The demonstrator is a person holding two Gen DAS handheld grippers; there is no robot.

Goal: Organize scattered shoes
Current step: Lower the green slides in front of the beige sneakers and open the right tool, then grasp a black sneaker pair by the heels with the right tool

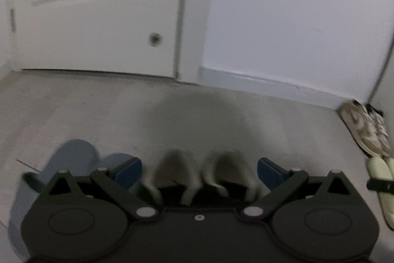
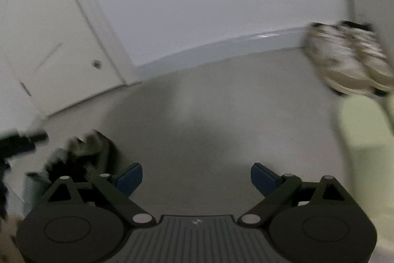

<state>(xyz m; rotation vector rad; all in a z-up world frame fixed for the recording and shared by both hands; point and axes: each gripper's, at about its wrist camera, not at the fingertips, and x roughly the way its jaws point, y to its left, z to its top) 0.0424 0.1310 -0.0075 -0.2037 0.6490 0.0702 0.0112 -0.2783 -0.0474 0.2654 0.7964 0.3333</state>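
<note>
My left gripper (image 1: 199,170) is open wide above the floor. A pair of grey fuzzy slippers (image 1: 202,171) lies blurred between its blue pads (image 1: 128,171), and the pads do not press on them. Blue slippers (image 1: 69,159) lie to the left. In the right wrist view my right gripper (image 2: 196,179) is open over bare floor with nothing between its fingers. Beige sneakers (image 2: 344,58) stand by the wall at the right, with pale green slippers (image 2: 362,134) just in front of them. The grey slippers (image 2: 86,147) show at the lower left, beside a black part of the left gripper (image 2: 22,139).
A white door (image 1: 98,28) and a white wall with a baseboard (image 1: 258,80) close off the far side. The sneakers (image 1: 367,130) and green slippers (image 1: 379,171) line the right wall. Grey floor (image 2: 209,115) stretches between the shoe groups.
</note>
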